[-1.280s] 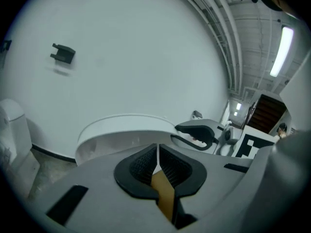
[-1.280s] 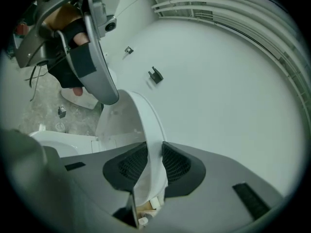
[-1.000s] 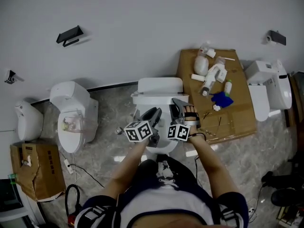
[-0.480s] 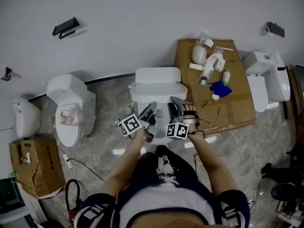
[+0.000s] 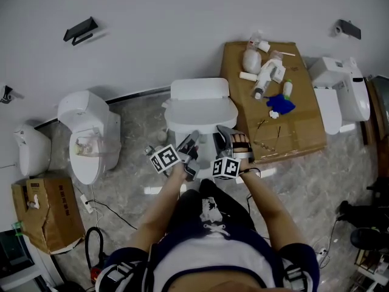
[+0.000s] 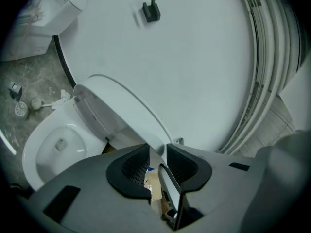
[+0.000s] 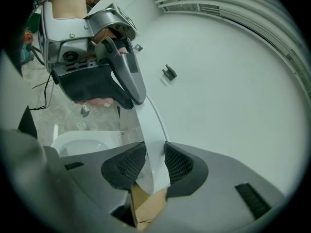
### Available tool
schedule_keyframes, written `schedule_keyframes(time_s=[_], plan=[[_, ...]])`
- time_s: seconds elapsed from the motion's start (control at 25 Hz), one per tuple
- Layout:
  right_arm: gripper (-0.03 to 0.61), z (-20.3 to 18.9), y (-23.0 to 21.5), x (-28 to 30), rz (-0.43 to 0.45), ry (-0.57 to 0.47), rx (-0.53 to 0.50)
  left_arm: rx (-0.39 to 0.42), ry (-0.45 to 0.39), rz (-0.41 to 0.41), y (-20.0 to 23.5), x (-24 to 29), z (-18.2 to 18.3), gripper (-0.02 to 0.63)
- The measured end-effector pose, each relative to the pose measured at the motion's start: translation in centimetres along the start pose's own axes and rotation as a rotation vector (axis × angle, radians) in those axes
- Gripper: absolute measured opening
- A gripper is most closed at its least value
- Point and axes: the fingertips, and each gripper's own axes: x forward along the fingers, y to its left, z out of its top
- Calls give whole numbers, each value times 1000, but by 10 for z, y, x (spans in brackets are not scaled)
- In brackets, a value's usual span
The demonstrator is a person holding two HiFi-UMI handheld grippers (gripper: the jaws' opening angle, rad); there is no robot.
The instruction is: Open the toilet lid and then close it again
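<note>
Toilet lid [image 6: 121, 110] sits at a slant, partway between upright and flat. The bowl [image 6: 53, 144] is exposed at 8 o'clock of it in the left gripper view.

Left gripper [image 6: 158, 152] has its jaws a narrow gap apart with the lid's rim running into that gap; they look clamped on it. Right gripper [image 7: 154, 152] has the lid edge filling the space between its pads. Its jaws have just been opening a little, though the pads look in contact on both faces. In the head view the right gripper is at 3 o'clock of the left one, both over the front of the toilet [image 5: 200, 111].

Progress, as a judgement: mid-swing. The lid is neither fully up nor down, and these views don't show which way it is going. At the least, laying it flat and letting go is left.
</note>
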Motion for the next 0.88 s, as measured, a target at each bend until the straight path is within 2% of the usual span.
schedule_keyframes(time_s=[0.88], plan=[[109,-12,56,-28,89,54,-1,-12,75,94,35,-30,-43,117]])
